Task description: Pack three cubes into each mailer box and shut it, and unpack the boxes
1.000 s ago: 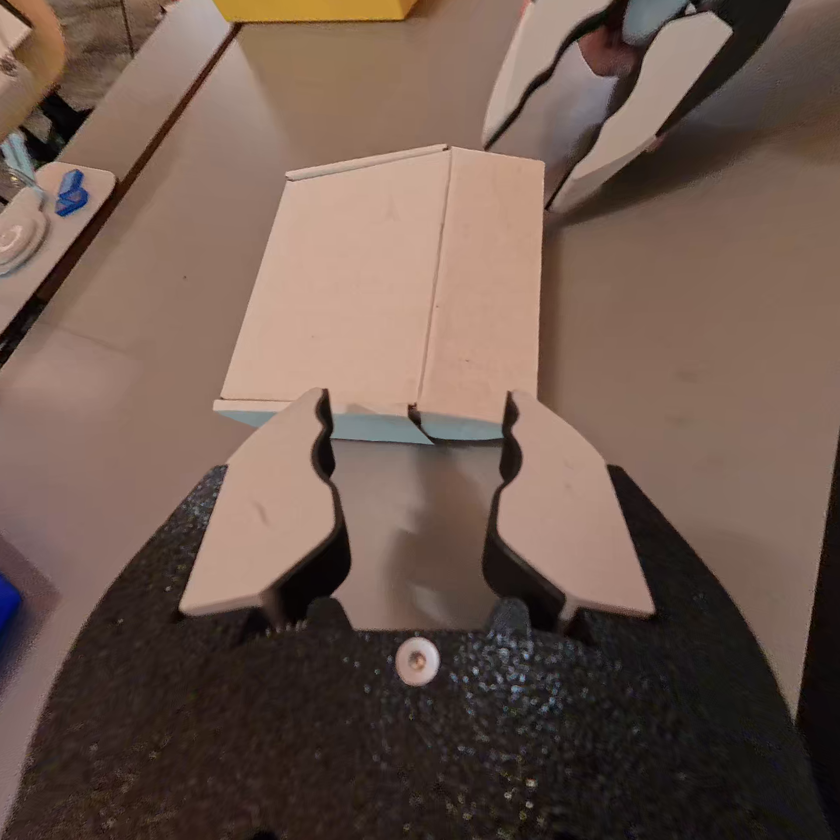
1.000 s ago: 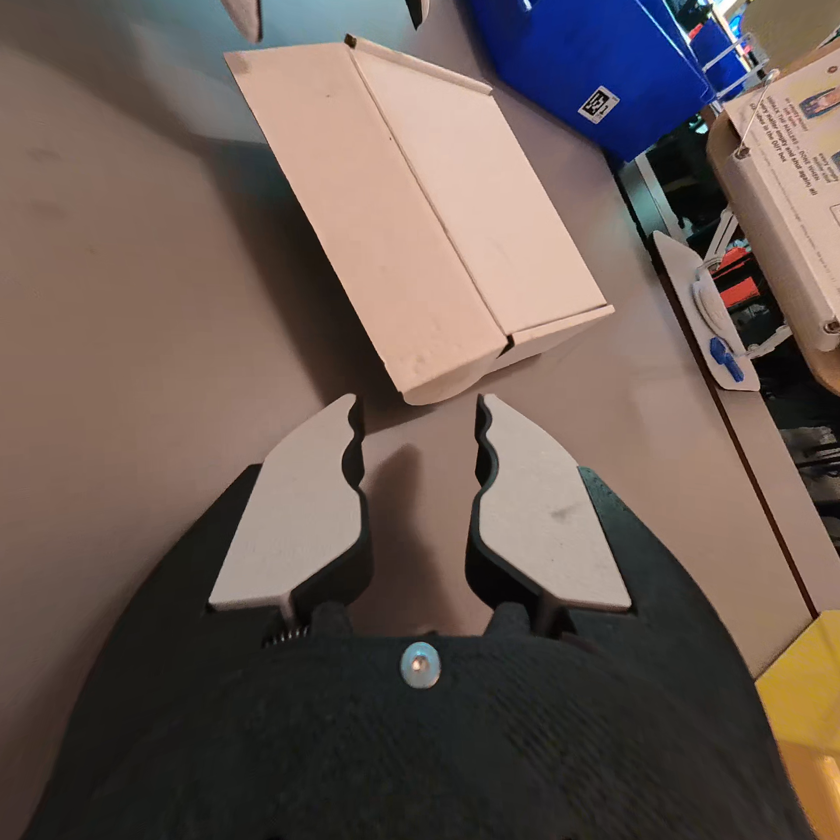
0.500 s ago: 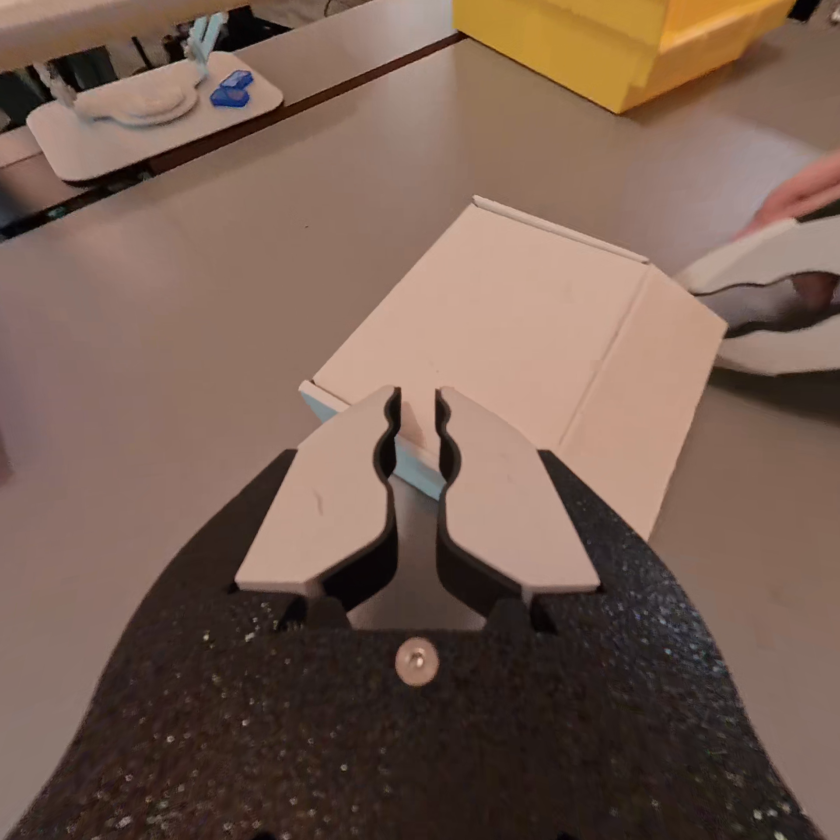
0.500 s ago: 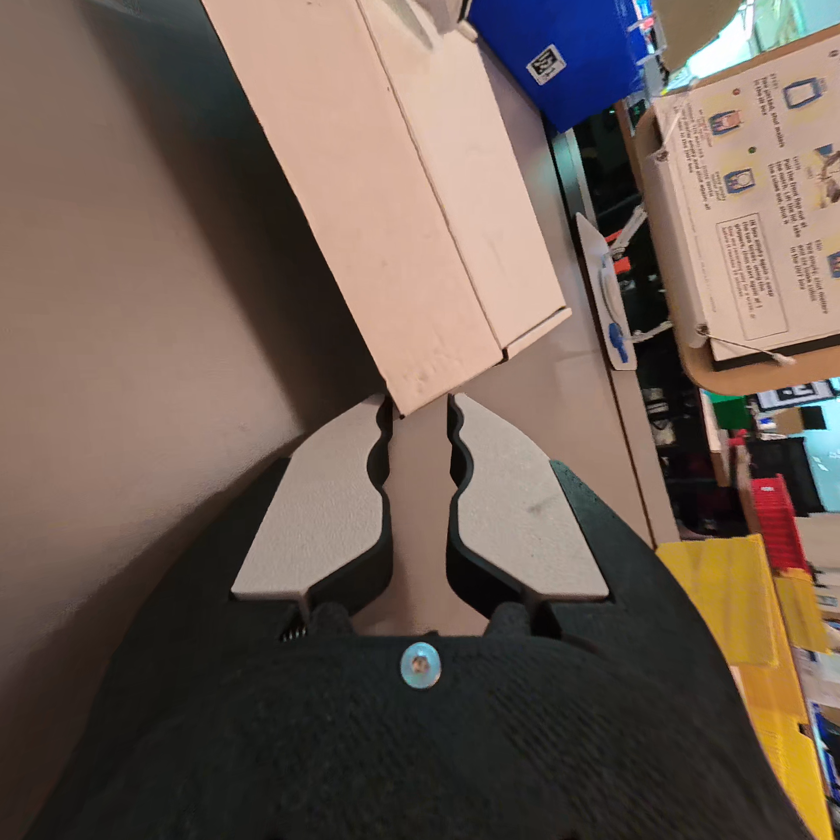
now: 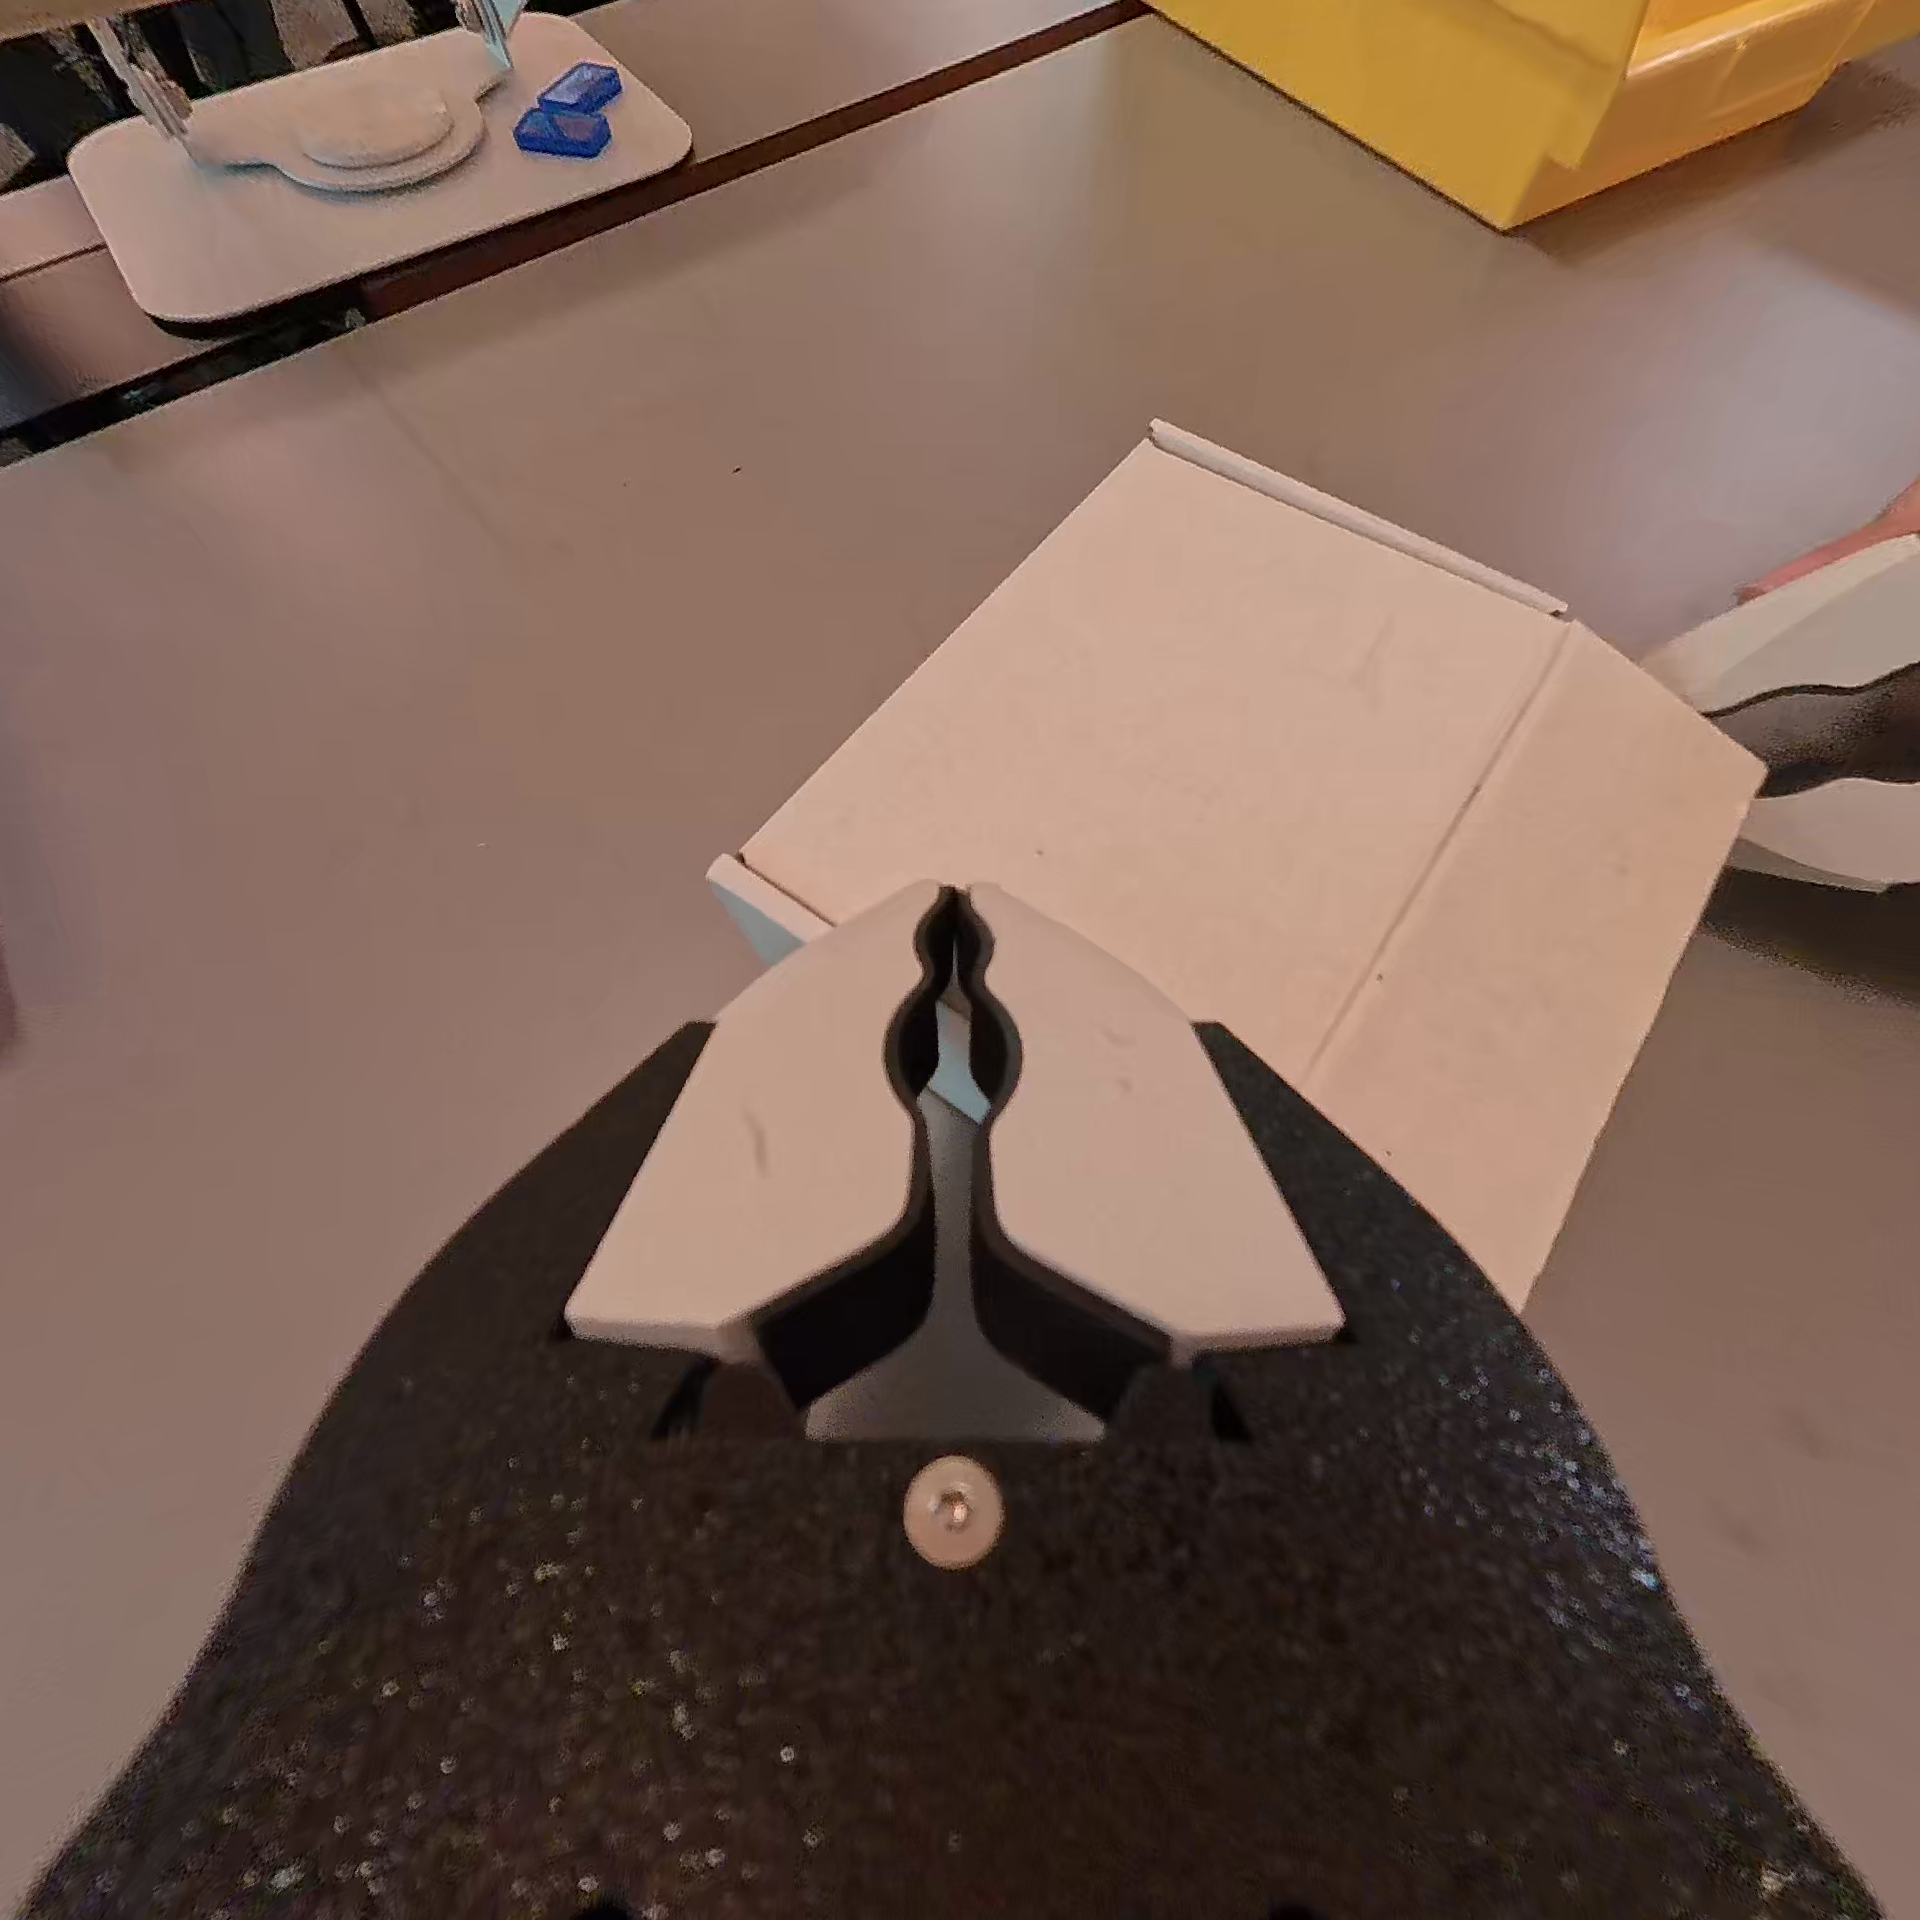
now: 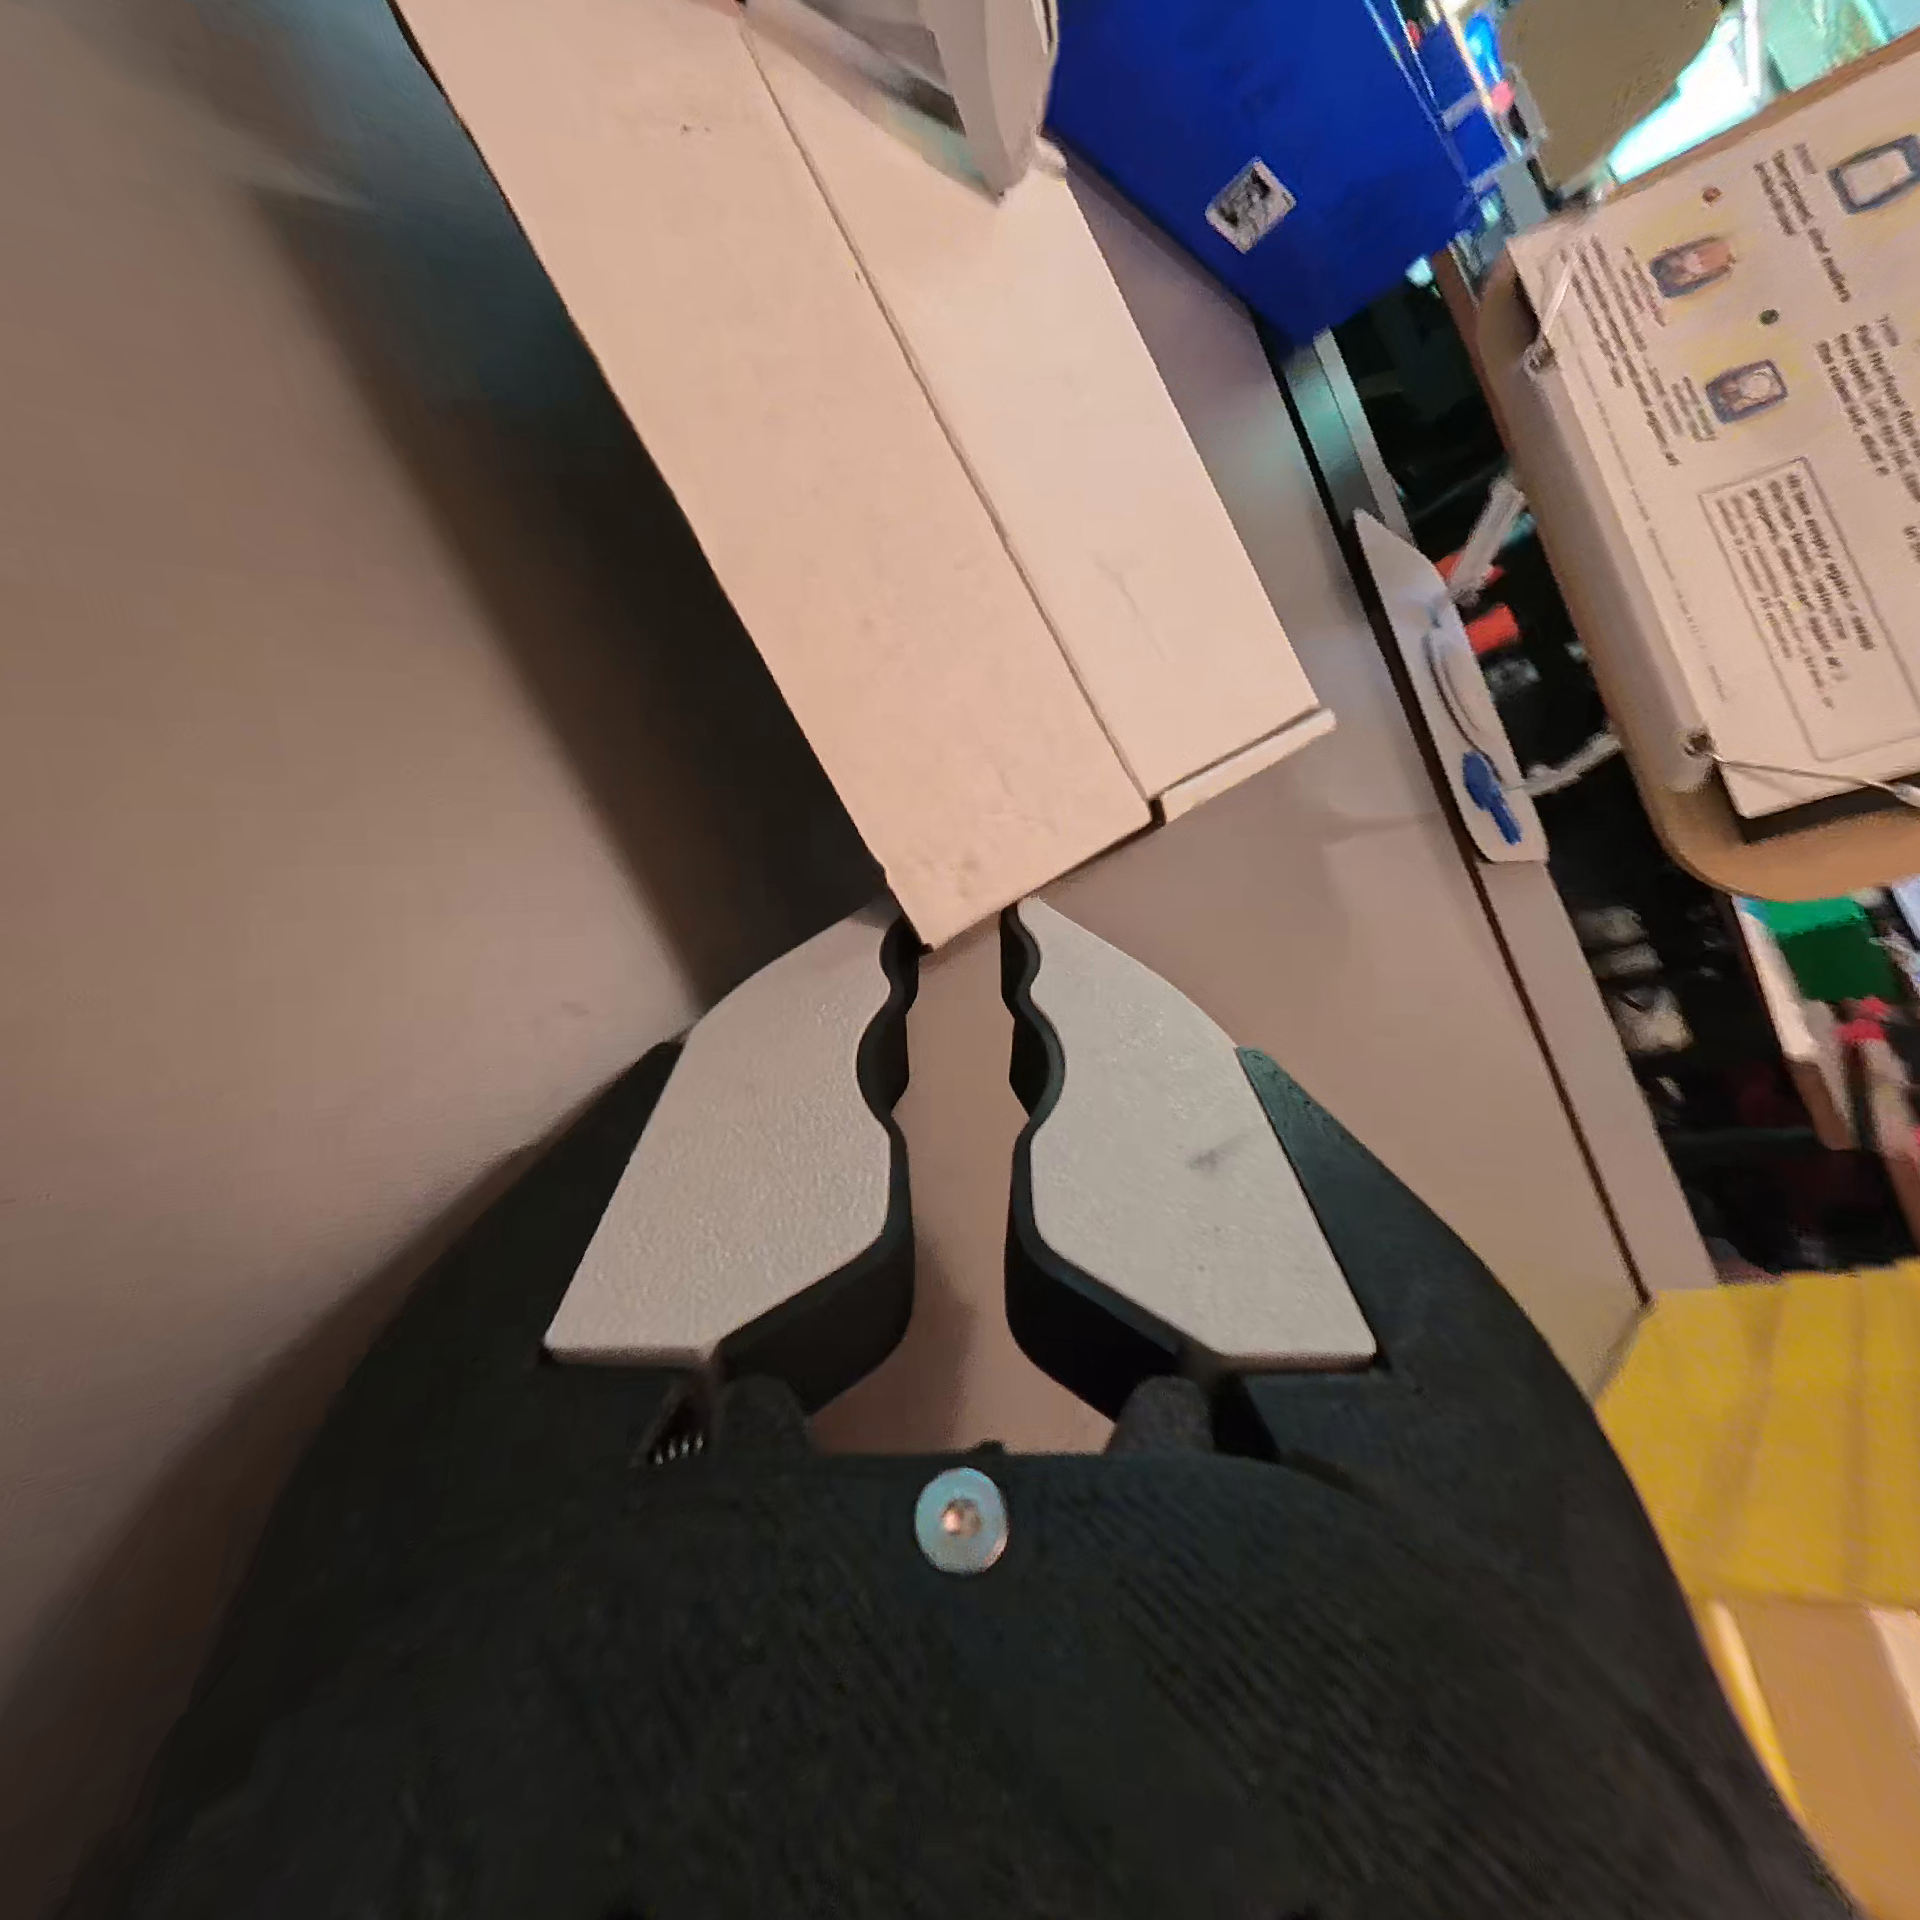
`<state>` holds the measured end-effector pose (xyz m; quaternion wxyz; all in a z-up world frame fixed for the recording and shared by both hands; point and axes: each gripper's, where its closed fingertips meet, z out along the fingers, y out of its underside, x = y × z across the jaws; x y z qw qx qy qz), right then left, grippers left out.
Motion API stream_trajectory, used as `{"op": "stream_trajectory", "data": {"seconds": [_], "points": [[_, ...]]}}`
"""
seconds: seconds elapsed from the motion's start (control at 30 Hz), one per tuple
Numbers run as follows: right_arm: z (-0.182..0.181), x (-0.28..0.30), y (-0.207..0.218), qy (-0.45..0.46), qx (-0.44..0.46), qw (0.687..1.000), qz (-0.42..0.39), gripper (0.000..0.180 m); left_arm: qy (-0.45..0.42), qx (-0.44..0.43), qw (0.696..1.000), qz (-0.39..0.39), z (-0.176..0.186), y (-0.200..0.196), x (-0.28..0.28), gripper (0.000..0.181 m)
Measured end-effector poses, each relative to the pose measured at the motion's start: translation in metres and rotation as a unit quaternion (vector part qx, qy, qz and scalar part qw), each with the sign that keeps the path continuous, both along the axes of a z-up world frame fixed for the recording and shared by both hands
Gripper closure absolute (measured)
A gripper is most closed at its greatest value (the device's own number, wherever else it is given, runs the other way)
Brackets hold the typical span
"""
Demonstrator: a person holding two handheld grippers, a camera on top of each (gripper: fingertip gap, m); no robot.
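The closed white mailer box [image 5: 1226, 831] lies mid-frame on the tabletop [image 5: 520, 675]. Left gripper [image 5: 954, 925] fingers pinch its near edge; right gripper [image 6: 958, 925], slightly spread, straddles a corner. Probably opening next: lift the lid.

Left gripper [image 5: 954, 921]: rough, speckled black body with one round silver screw head [image 5: 953, 1524] at centre, and two flat pale-grey fingers [image 5: 774, 1143] with wavy black inner edges. Right gripper [image 6: 958, 921]: matching black textured body, silver screw [image 6: 961, 1522], grey fingers [image 6: 748, 1174].
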<state>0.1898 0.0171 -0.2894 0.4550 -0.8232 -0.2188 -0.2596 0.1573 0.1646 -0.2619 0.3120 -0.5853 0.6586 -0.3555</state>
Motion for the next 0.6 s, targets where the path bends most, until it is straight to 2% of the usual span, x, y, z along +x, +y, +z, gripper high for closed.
{"op": "stream_trajectory", "data": {"seconds": [0.1, 0.27, 0.37, 0.53, 0.6], "points": [[0.001, -0.003, 0.0, 0.031, 0.004, 0.999, 0.03, 0.164, -0.002, -0.007, 1.0, 0.001, 0.0, 0.0, 0.0, 0.181], [-0.001, 0.005, 0.002, -0.011, -0.014, 1.0, 0.023, 0.164, -0.001, 0.023, 1.0, 0.001, 0.0, 0.0, 0.0, 0.181], [-0.002, 0.009, 0.003, 0.011, -0.023, 0.999, 0.023, 0.162, 0.001, 0.028, 1.0, -0.001, 0.0, 0.001, 0.0, 0.181], [-0.001, 0.011, -0.01, 0.077, -0.054, 0.994, 0.061, 0.133, -0.003, 0.03, 1.0, 0.003, 0.0, 0.001, 0.0, 0.181], [0.009, 0.007, -0.012, 0.126, -0.031, 0.988, 0.079, 0.133, -0.006, 0.03, 1.0, 0.004, 0.0, 0.001, 0.0, 0.181]]}}
